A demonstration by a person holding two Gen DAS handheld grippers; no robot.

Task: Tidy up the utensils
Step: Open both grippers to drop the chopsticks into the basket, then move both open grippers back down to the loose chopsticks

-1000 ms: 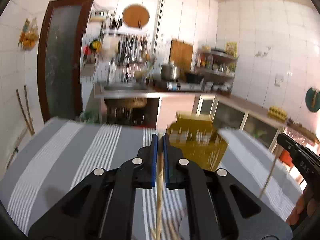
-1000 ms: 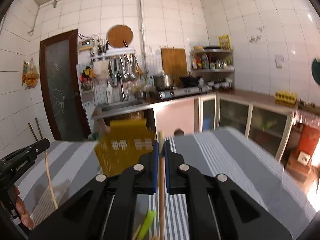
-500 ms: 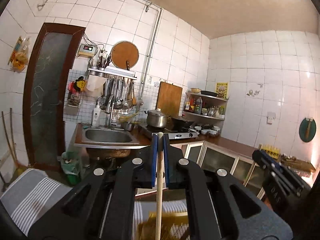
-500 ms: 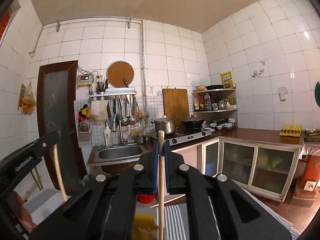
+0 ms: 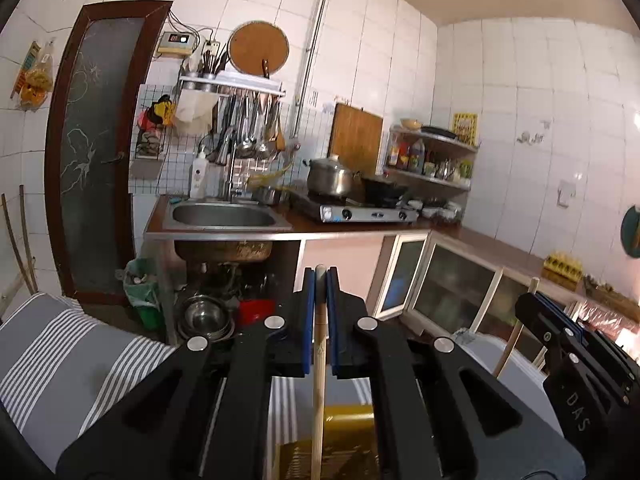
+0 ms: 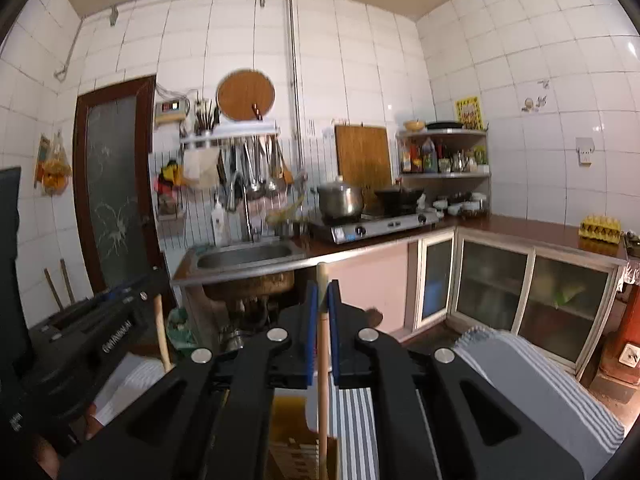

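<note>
Two black grippers with blue pads, held side by side above a worktop under grey striped cloth (image 5: 60, 364). Left gripper (image 5: 320, 280) pinched tight on a thin wooden chopstick (image 5: 318, 400) running back between its fingers. Right gripper (image 6: 322, 284) likewise clamped on a second wooden chopstick (image 6: 322, 380). Yellow slotted basket (image 5: 344, 440) directly below and just ahead of both grippers. Beyond them, a steel sink (image 5: 224, 216) and stove (image 6: 376, 228) along a white tiled wall.

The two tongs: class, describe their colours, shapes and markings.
The left tongs and the right tongs look alike: black angular bodies with triangular cut-outs, round silver rivets and blue pads on the fingers. Each black casing bears pale lettering on its side.
</note>
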